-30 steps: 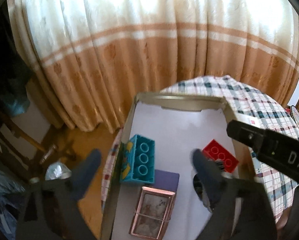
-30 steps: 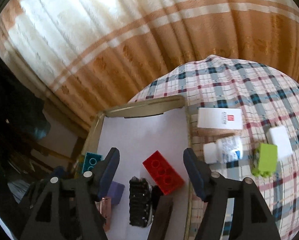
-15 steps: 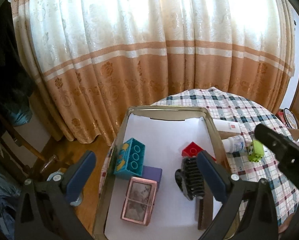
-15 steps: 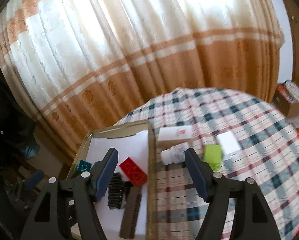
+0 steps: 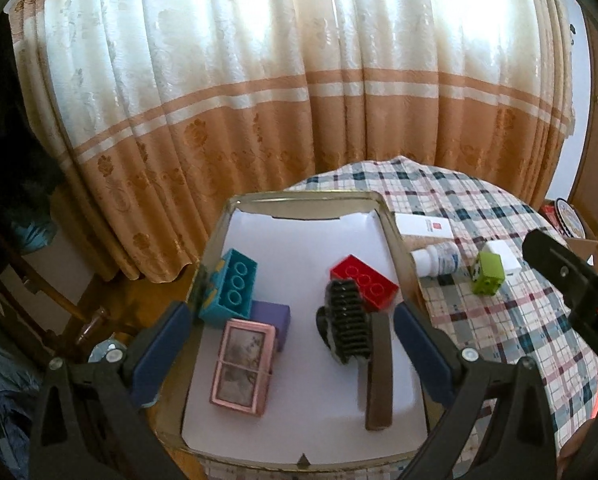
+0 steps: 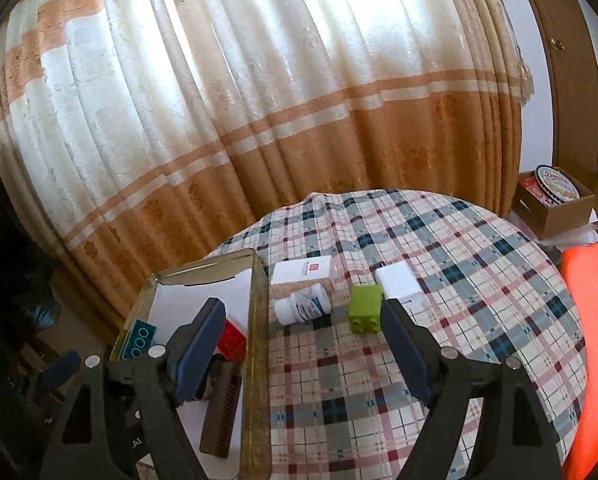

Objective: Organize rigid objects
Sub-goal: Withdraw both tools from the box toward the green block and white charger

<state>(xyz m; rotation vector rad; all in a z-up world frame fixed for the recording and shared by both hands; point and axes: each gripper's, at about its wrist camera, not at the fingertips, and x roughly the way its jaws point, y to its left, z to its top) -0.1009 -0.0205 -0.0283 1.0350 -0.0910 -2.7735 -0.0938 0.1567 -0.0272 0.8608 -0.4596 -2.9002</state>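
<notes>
Four objects lie loose on the checked tablecloth [image 6: 459, 280], outside the metal tray [image 6: 259, 340]: a white carton [image 6: 303, 270], a white pill bottle [image 6: 305, 304] on its side, a lime-green toy brick [image 6: 365, 308] and a white block [image 6: 399, 282]. In the right wrist view the right gripper [image 6: 303, 350] hangs wide open and empty, the tray's wall passing between its fingers; the bottle sits just above centre of the gap, its long axis running left-to-right across the frame, cap toward the left. The green brick is right of centre, just beside the right finger. Judging from this, the right gripper is the nearer one for either item, and the bottle's crosswise lie would call for a wrist turn before closing. The left gripper [image 5: 291, 332] is also spread wide with nothing held, over the tray's lower half, where the teal brick [image 5: 229, 290], red brick [image 5: 365, 280], black brush [image 5: 349, 326] and pink case [image 5: 243, 366] already rest.
</notes>
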